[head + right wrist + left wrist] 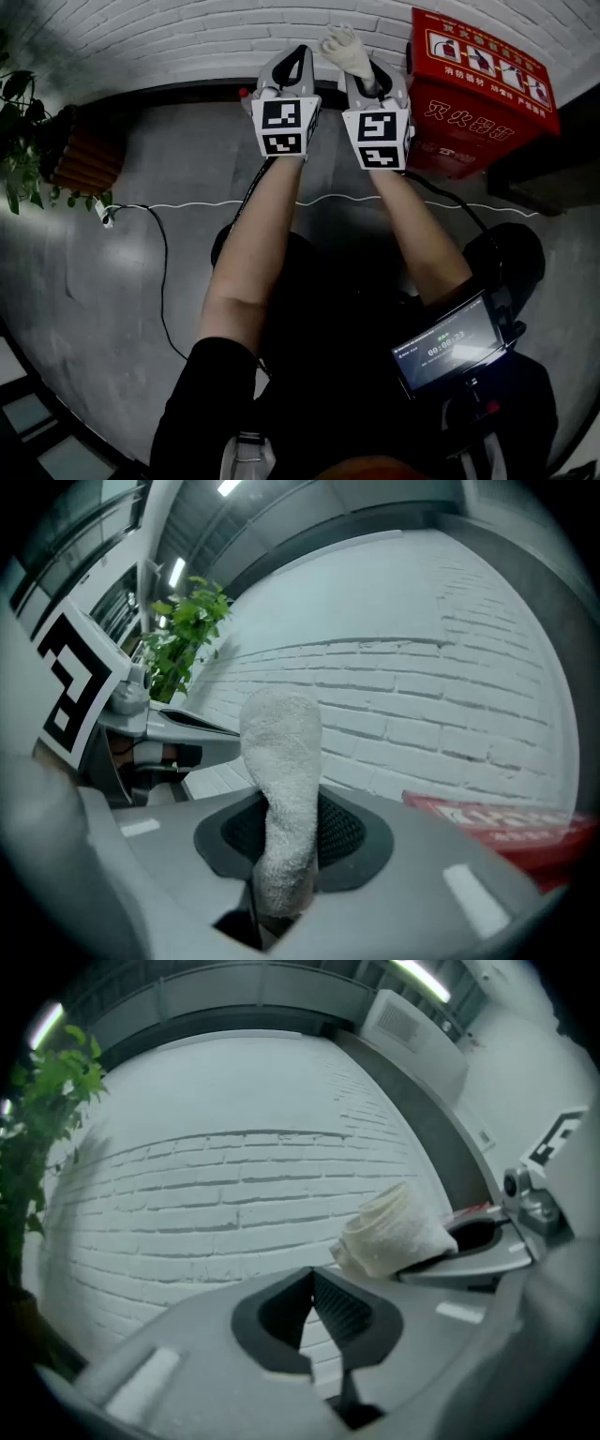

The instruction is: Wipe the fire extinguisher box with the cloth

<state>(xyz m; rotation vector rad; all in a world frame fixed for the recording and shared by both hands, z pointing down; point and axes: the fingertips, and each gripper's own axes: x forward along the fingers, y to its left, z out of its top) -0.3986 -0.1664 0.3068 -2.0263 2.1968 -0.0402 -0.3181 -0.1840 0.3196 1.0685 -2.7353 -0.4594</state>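
The red fire extinguisher box [478,89] stands on the floor against the white brick wall, at the right; its edge shows low right in the right gripper view [506,822]. My right gripper [370,70] is shut on a white cloth [349,52], which sticks up out of the jaws [281,761]. The cloth is left of the box and apart from it. My left gripper [298,54] hangs close beside the right one with its jaws shut on nothing [314,1283]. From the left gripper view the cloth [389,1232] shows at the right.
A potted plant [19,131] stands at the far left by the wall. A white cable [187,204] runs across the grey floor. A small screen device [450,342] hangs at the person's waist.
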